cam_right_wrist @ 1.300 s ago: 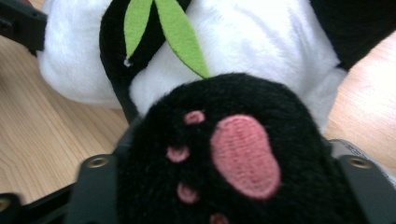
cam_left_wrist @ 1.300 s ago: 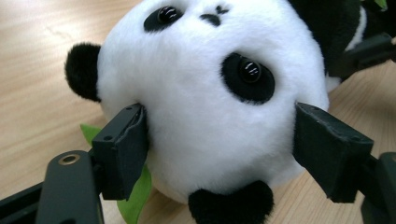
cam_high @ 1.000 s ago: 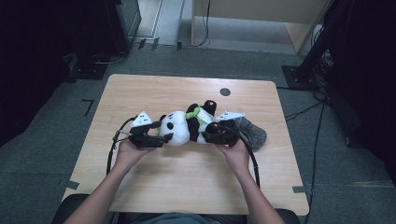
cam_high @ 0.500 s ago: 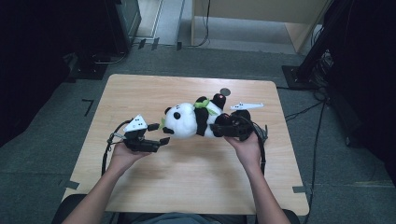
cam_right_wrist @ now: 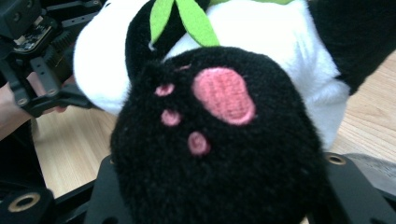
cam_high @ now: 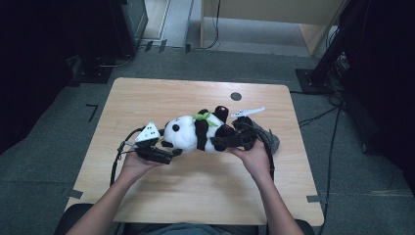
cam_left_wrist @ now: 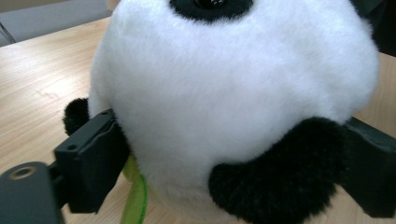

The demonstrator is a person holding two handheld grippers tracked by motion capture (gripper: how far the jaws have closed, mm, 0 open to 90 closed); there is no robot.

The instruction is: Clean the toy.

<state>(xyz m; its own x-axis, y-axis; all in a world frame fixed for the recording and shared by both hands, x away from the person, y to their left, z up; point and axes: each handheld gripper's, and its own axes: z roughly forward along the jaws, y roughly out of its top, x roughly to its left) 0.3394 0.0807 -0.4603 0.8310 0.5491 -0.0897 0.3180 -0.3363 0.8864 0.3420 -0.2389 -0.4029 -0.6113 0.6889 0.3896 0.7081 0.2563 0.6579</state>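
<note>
Panda (cam_high: 195,134) lifted off the tabletop (cam_high: 147,98) near its middle. Right hand-held gripper (cam_high: 229,141) clamped on a black foot; left hand-held gripper (cam_high: 169,155), jaws just widened, flanking the head, grip uncertain. Placement left.

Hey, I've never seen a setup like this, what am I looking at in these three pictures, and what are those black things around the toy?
A person sits at a wooden table and holds a hand-held two-jaw gripper in each hand; there is no robot arm. The high view looks down from above the person. The other two pictures come from cameras riding on the grippers, looking along their black jaws.

The toy is a plush panda, lying sideways. The right gripper is clamped on the panda's black foot with pink pads. The left gripper has the panda's head between its jaws, which have just been opening; whether they press on it I cannot tell. A grey cloth lies by the right hand, with a small dark round spot farther back on the table.
</note>
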